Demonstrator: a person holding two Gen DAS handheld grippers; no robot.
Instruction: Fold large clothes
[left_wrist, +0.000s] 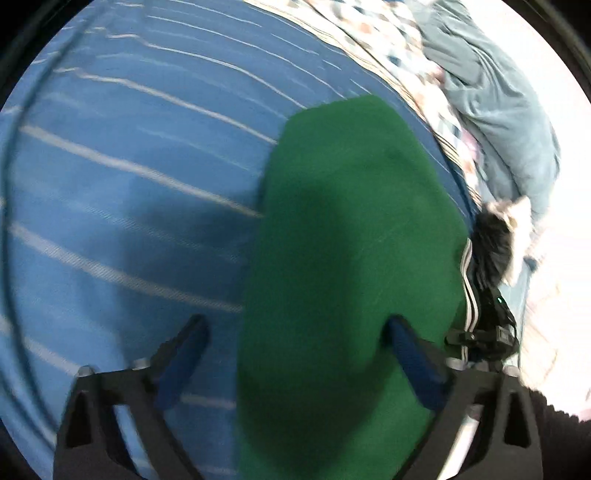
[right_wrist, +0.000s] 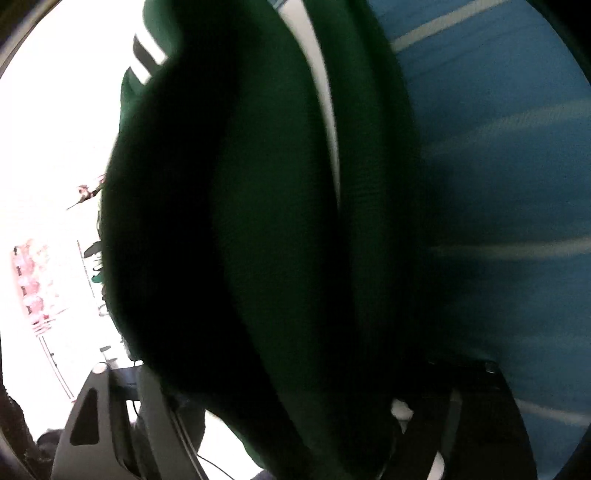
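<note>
Left wrist view, left to right. Blue striped bedsheet (left_wrist: 122, 192): fills the left half of the frame. My left gripper (left_wrist: 299, 347): blue fingers (left_wrist: 184, 354) spread wide apart at the bottom, holding nothing. Green garment (left_wrist: 343, 258): lies flat on the sheet, centre to lower right, its edge running between my fingers. White-striped trim (left_wrist: 468, 291): at the garment's right edge. Grey-blue blanket (left_wrist: 506, 122): upper right.

Right wrist view. Bright blown-out room: left. Green garment (right_wrist: 258, 229): bunched close against the lens, mid-frame. My right gripper (right_wrist: 280, 424): fingers buried in cloth; I cannot tell its state. Blue sheet (right_wrist: 509, 166): right.
</note>
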